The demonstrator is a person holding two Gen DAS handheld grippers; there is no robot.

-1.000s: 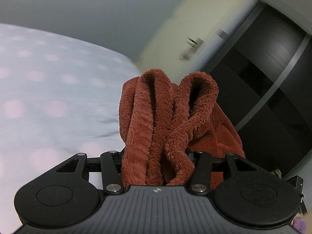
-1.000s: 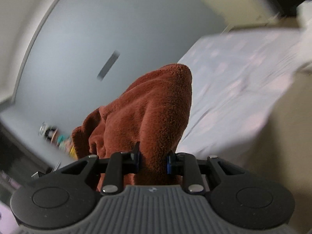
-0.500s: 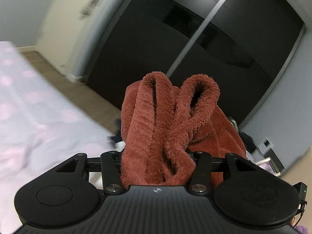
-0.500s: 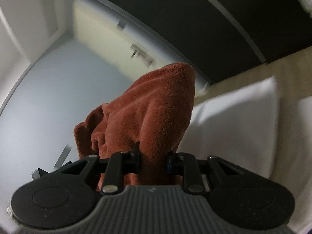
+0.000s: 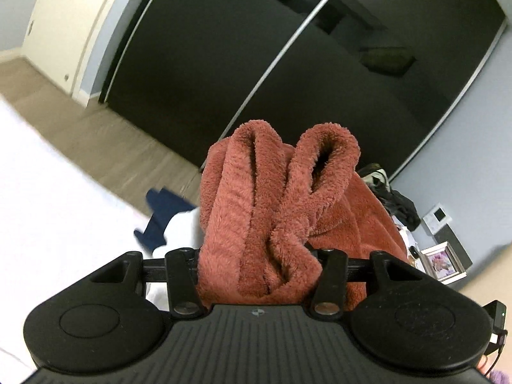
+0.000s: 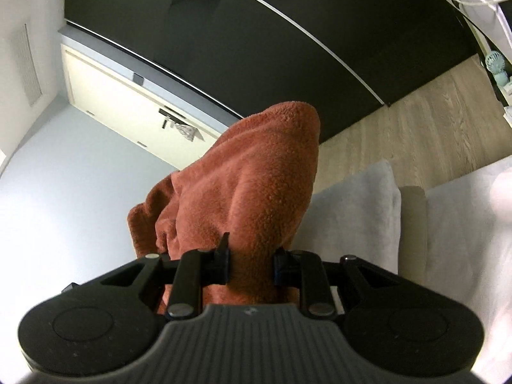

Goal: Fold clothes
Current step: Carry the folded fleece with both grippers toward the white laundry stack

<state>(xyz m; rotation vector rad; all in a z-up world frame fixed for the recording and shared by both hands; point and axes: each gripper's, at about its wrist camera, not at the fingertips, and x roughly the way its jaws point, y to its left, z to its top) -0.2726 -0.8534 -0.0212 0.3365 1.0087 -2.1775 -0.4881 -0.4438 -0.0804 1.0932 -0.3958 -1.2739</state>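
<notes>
A rust-red fleece garment [image 5: 272,204] is bunched in thick folds between the jaws of my left gripper [image 5: 259,256], which is shut on it; the fabric hides the fingertips. In the right wrist view the same rust-red garment [image 6: 252,188] rises as a smooth hump from my right gripper [image 6: 251,262], which is shut on it, with its blue-padded fingers [image 6: 224,256] pressed into the cloth. Both grippers hold the garment up in the air, away from the bed.
A white bed sheet [image 5: 48,211] lies at the left, with a dark blue cloth [image 5: 160,214] at its edge. Black sliding wardrobe doors [image 5: 288,48] and wood floor [image 6: 432,121] lie beyond. A grey pillow [image 6: 361,211] sits lower right. Framed pictures [image 5: 444,259] stand far right.
Both grippers have swung away from the bed toward the black wardrobe, carrying the garment. The grip and the folds look the same.
</notes>
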